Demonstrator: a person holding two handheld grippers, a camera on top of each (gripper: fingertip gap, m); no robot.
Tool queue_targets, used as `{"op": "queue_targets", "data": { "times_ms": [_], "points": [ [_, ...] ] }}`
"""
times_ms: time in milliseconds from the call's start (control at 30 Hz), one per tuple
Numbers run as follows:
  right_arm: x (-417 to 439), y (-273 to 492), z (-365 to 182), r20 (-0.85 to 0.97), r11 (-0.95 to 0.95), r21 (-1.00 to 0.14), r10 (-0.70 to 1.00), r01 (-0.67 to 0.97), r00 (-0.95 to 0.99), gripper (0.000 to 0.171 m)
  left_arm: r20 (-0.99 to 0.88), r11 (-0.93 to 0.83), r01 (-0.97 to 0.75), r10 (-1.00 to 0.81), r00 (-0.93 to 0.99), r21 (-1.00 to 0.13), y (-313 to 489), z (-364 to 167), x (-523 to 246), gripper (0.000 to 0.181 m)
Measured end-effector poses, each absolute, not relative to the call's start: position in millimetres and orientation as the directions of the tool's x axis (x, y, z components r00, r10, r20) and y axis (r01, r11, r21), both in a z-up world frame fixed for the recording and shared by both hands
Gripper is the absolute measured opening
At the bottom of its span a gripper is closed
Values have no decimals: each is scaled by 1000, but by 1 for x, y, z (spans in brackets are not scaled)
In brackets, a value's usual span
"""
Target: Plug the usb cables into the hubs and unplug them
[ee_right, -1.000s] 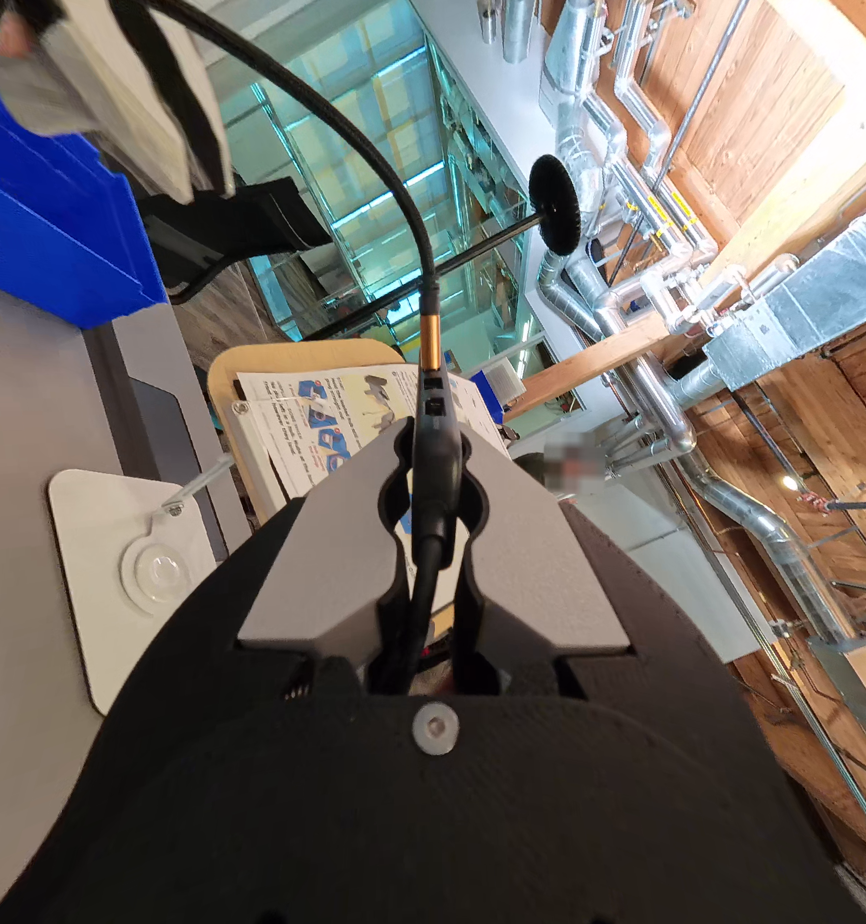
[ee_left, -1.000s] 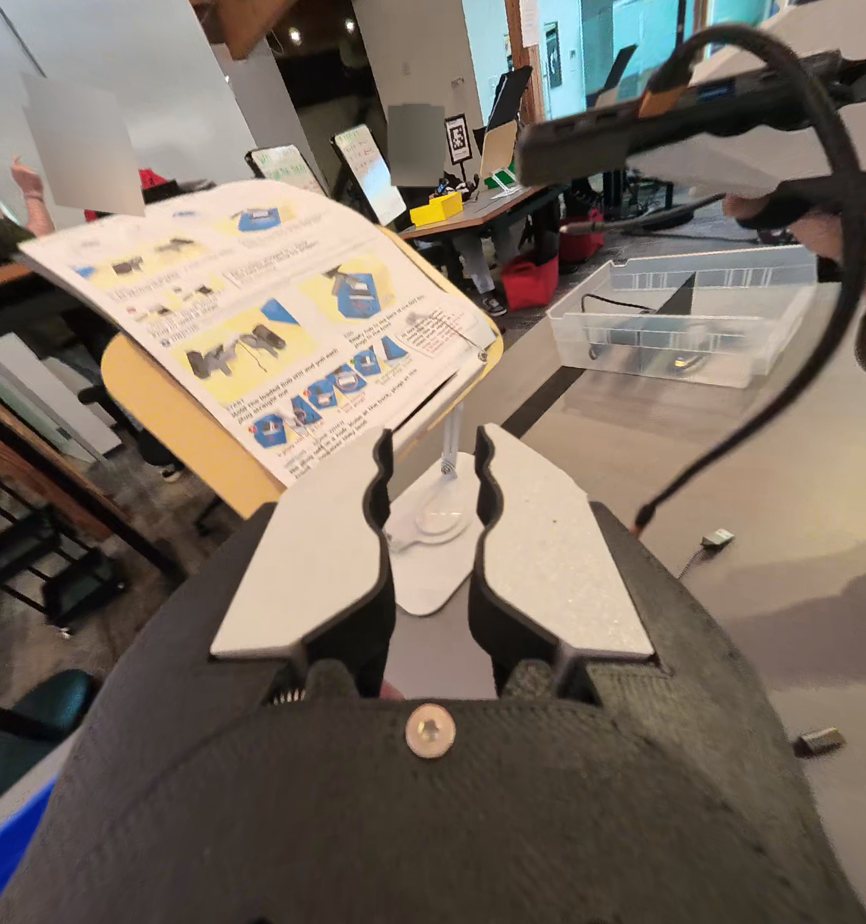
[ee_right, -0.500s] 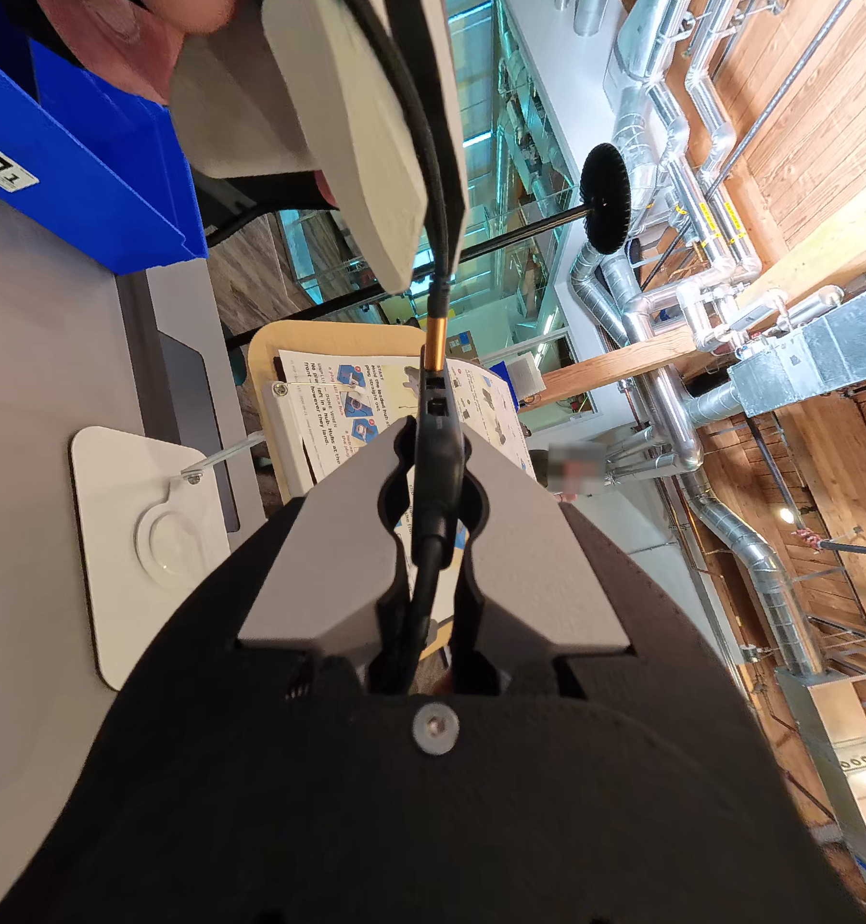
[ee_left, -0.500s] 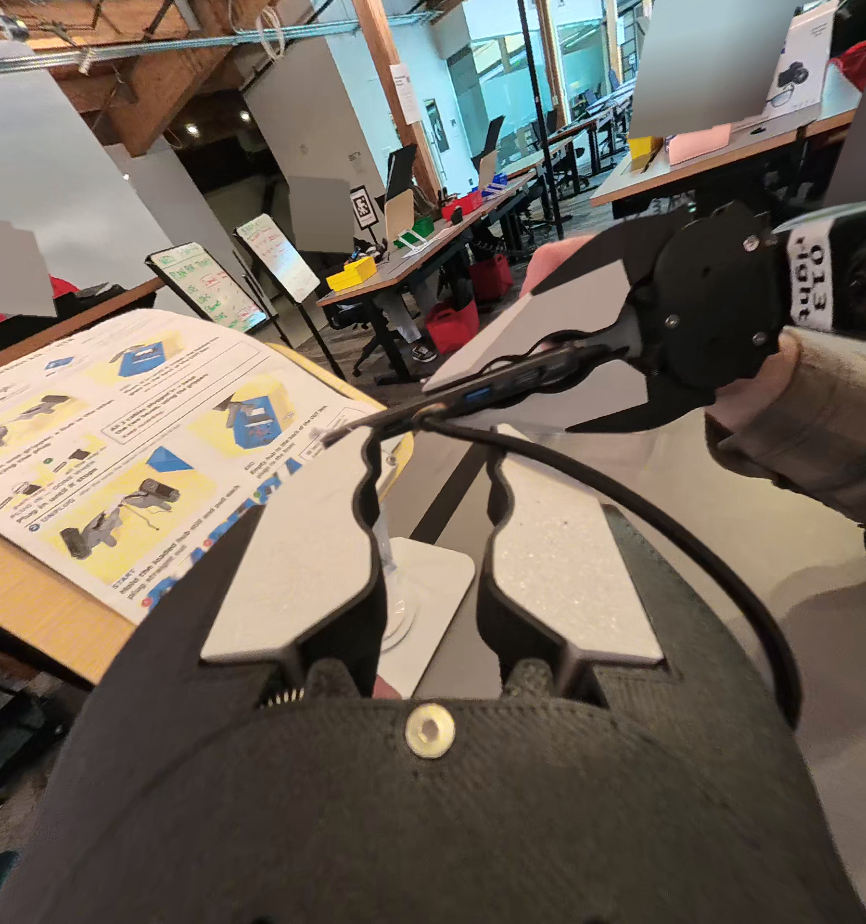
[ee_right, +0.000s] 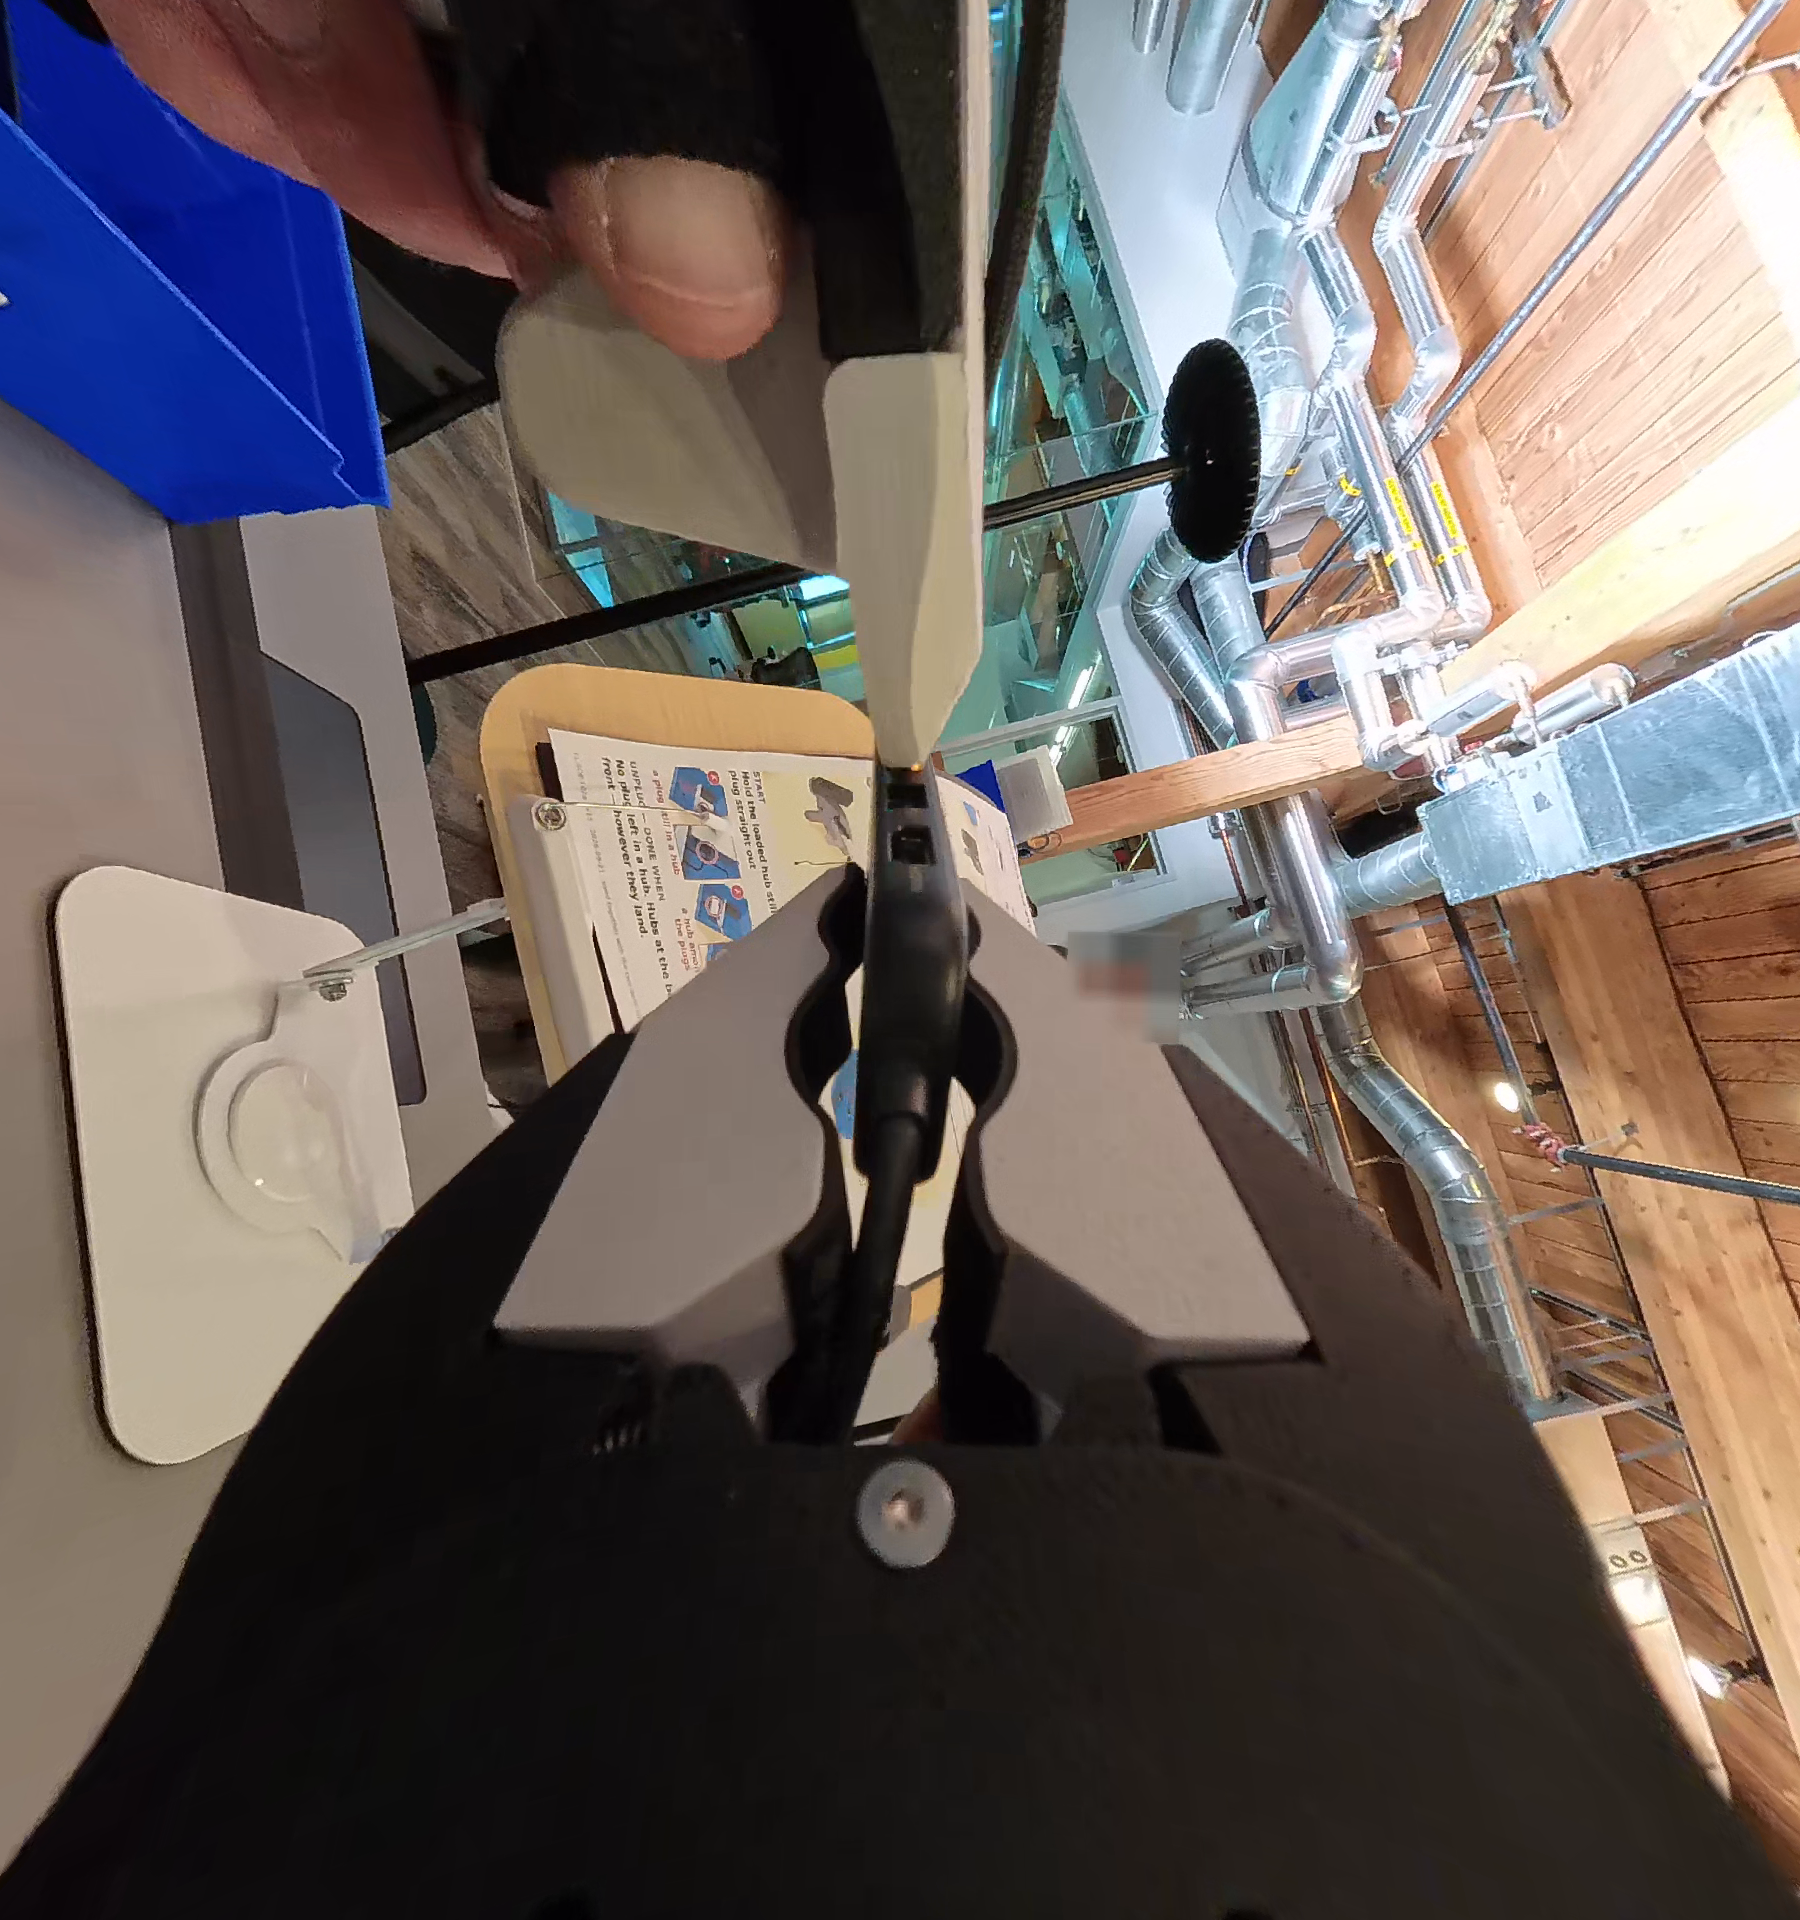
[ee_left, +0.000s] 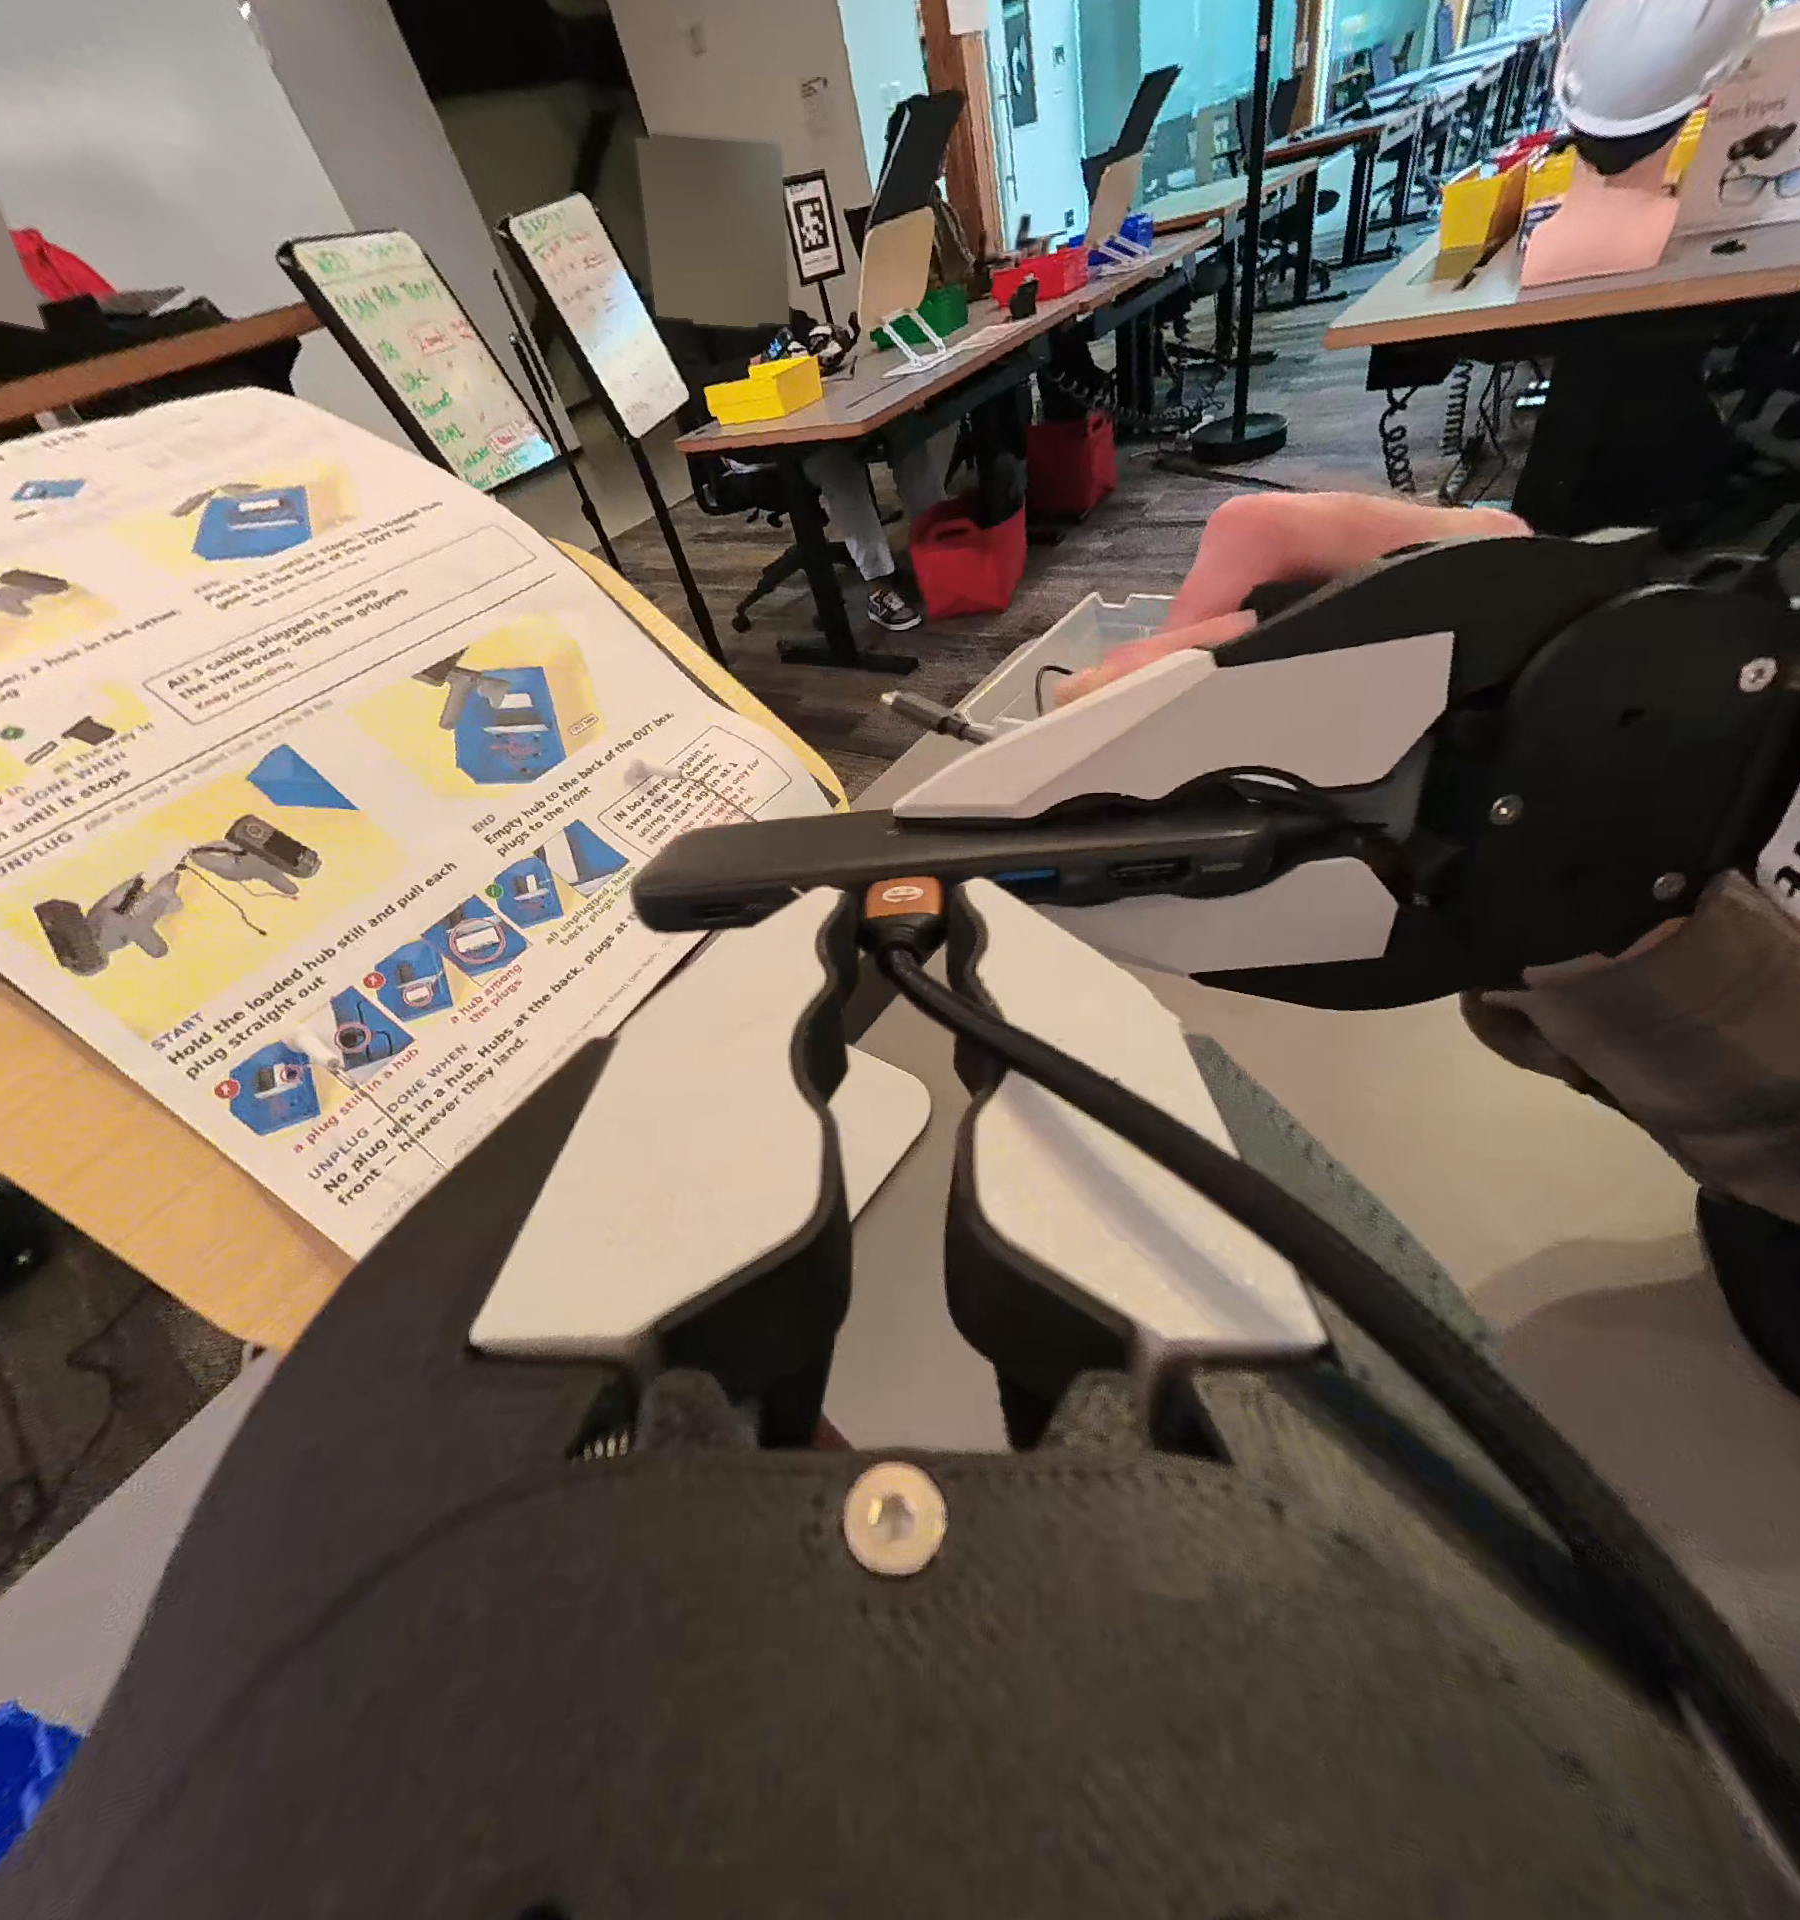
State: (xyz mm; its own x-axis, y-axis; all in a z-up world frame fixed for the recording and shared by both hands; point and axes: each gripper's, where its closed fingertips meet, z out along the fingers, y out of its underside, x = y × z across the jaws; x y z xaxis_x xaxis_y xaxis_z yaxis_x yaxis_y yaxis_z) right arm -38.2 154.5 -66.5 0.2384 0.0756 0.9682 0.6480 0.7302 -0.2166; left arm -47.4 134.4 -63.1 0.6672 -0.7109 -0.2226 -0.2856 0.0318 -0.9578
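Black and grey, the left claw stands released, its tips flanking the orange plug of a black cable seated in the hub. Beyond, the right claw is clenched on the hub, held level above the grey counter. An instruction sheet lies left.

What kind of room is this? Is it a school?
More likely an open workshop or lab office: long rows of desks, whiteboards on stands, coloured parts bins, and bare metal pipes under a wooden ceiling.
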Motion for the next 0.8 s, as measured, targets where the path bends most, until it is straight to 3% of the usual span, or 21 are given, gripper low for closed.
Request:
{"op": "queue_targets", "data": {
  "times_ms": [367,567,800],
  "points": [
    [-39,154,-65,963,740,-233,83,632,257,10,-200,9,-256,-652,732,-967,133,-63,-49,15],
    [-42,143,-58,961,749,-230,75,621,266,9,-204,10,-326,-799,566,-945,121,-55,-51,15],
    [-44,151,-63,955,734,-264,107,625,278,10,-273,16,-344,-644,715,-939,128,-61,-54,16]
  ]
}}
